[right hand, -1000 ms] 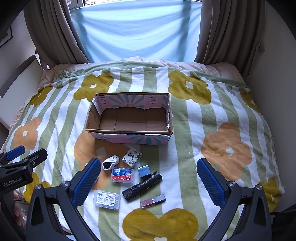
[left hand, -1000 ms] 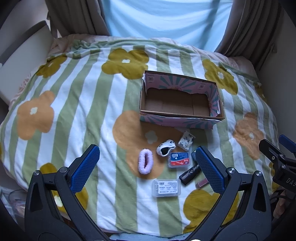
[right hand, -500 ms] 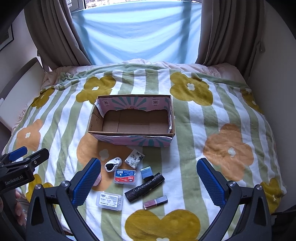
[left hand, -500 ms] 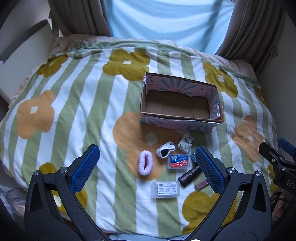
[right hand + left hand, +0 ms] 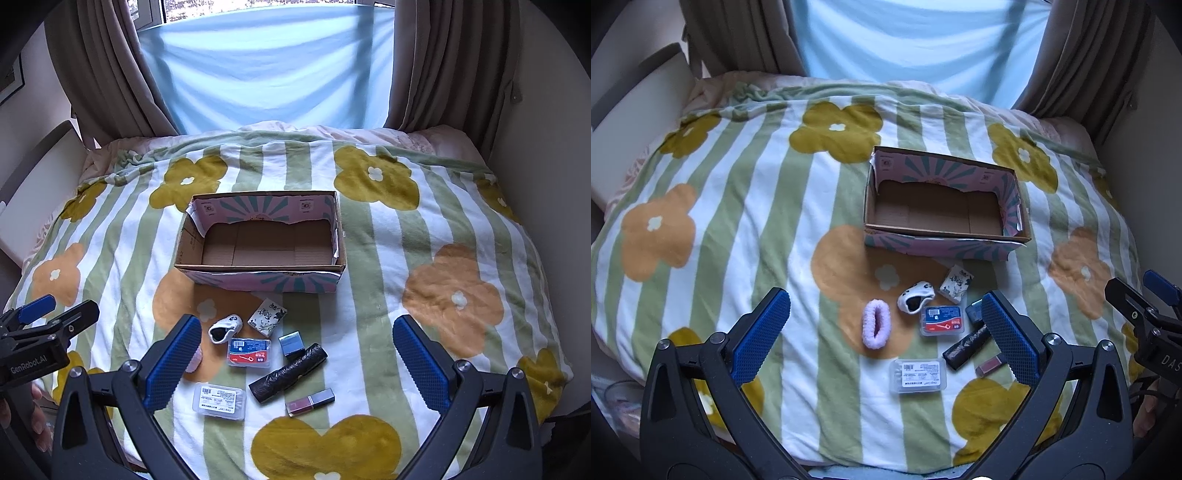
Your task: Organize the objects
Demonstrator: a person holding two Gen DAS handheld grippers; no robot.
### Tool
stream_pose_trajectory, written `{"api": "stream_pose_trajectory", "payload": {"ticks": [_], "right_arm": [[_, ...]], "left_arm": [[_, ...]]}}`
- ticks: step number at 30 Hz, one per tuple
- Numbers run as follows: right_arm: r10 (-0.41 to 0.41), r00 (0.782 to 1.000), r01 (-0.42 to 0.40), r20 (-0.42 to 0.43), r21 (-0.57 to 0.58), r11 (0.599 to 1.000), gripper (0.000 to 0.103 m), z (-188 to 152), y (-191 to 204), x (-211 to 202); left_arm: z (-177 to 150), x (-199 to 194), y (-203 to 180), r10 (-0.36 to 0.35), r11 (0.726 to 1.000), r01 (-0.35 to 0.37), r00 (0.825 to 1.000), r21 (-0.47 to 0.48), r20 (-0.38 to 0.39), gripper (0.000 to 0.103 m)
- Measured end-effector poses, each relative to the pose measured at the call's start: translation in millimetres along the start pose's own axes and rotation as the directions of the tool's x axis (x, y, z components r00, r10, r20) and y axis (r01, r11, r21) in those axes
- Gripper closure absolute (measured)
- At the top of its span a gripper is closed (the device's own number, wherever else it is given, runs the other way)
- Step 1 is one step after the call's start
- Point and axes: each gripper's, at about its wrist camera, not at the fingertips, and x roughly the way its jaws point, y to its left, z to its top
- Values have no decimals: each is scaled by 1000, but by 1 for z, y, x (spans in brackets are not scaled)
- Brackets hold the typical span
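I am at the very start of the tidying: nothing is in the cardboard box (image 5: 260,240) yet, and it sits open and bare on the flowered blanket (image 5: 424,240), just beyond the cluster of small things. Both my claws hang above the near edge of the bed, the left gripper (image 5: 882,332) with its jaws wide apart and holding nothing, the right gripper (image 5: 297,363) likewise spread and empty. Nearest the box lie the patterned tissue pack (image 5: 266,316) and the small white sock (image 5: 224,328); nearer me are the floss case (image 5: 248,352), the little blue box (image 5: 291,343), the black roll (image 5: 288,373), the lipstick (image 5: 310,401), the clear labelled case (image 5: 219,401) and, on the left, the lilac scrunchie (image 5: 875,328). I judge the next move calls for lowering one claw over a single item, straddling it cleanly and closing without dragging its neighbours. Compared with a second ago, the items sit slightly farther away in both views, so I have drawn back a little; nothing on the blanket has shifted.
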Motion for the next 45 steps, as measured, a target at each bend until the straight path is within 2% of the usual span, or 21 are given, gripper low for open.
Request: {"api": "stream_pose_trajectory", "payload": {"ticks": [7,13,20,25,29,34,39,43,45], "right_arm": [[-25,1000,26,-11,83,996,1,-12,-8,5],[-45,997,54,-66,141,989,1,-31,-11,24],[-69,989,94,-129,197,976,4,-58,-10,67],[-65,982,106,-180,227,968,14,-77,-7,111],[-57,975,111,-216,246,963,21,-93,-5,146],[-46,966,119,-253,283,952,28,-111,-6,183],[-48,956,141,-288,311,940,34,-122,-8,214],[-58,947,161,-315,311,937,42,-128,-4,234],[-63,942,172,-329,316,933,45,-131,-2,242]], "left_arm": [[-3,4,1,-33,999,34,999,40,-23,0],[-12,19,1,-65,993,71,996,94,-59,0],[-29,60,8,-79,976,102,989,190,-123,0],[-47,103,12,-92,944,134,984,300,-152,1],[-66,140,14,-111,892,176,978,416,-177,1],[-88,180,15,-128,790,223,971,571,-203,1],[-99,217,16,-163,695,284,957,660,-240,1],[-107,239,12,-185,606,310,951,733,-249,1],[-109,250,10,-191,581,316,949,750,-252,1]]}}
